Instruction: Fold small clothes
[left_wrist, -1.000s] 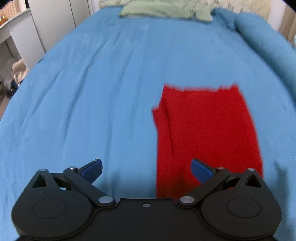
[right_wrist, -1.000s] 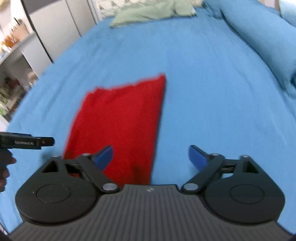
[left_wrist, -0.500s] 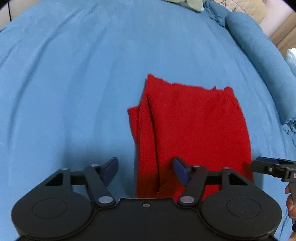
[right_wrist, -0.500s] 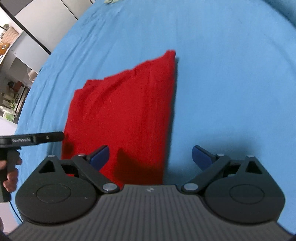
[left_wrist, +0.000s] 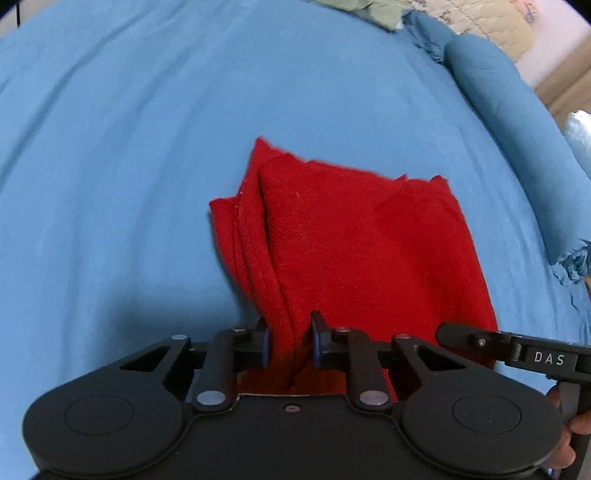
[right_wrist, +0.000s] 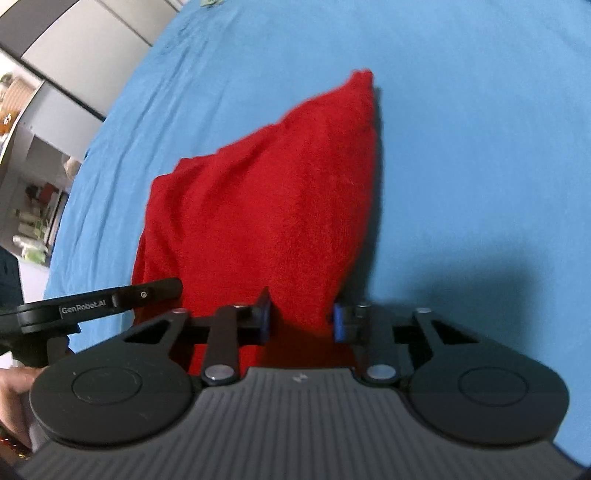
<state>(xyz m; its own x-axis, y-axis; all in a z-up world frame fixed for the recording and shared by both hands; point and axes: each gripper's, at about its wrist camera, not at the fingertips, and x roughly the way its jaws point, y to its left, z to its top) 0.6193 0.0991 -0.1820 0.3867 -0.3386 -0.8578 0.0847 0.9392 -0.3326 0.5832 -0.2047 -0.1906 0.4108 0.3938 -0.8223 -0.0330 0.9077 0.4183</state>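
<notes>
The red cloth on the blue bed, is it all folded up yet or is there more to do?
Partly done. The red cloth already lies in a narrow strip with stacked layers showing along its left edge. Right now the left gripper and the right gripper are each shut on a near corner of it. What is probably left: carrying that near end over to the far end on the blue bedsheet and letting go.

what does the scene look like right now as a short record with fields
surface: blue bedsheet
garment: red cloth, partly folded, lying flat
left gripper: jaws shut on the cloth's near left edge
right gripper: jaws shut on the cloth's near right corner
far end: green fabric, rolled blue blanket
</notes>
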